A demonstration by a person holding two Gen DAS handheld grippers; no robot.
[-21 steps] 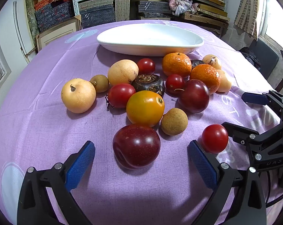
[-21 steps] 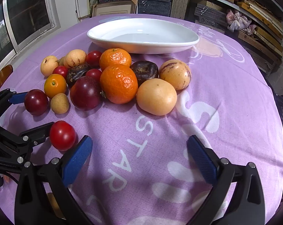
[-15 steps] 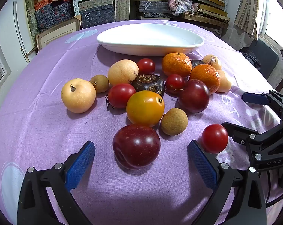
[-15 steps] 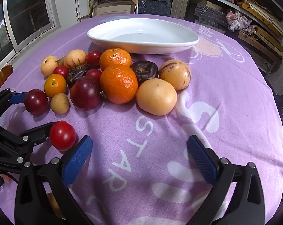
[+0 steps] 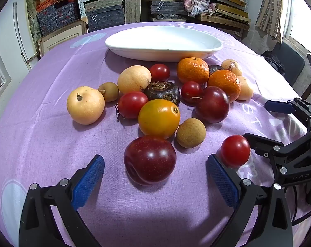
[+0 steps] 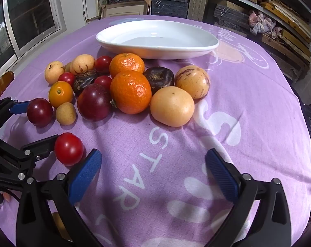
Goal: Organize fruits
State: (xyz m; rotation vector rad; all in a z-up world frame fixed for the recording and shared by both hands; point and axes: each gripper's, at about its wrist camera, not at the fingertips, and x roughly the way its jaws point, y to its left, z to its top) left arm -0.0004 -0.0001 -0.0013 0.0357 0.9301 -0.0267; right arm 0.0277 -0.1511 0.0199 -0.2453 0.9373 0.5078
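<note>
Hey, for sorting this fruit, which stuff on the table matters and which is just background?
Part of the job:
- loose fruit on the purple tablecloth, such as the dark red plum, orange mandarin and small red tomato
- empty white oval dish

Just background:
- shelves of stacked boards
- bundled cloth

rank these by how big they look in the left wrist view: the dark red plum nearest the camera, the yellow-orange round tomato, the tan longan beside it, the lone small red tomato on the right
1. Dark red plum, though it is nearest the camera, which inflates it.
2. Yellow-orange round tomato, close behind.
3. Tan longan and small red tomato: too alike to rank.
</note>
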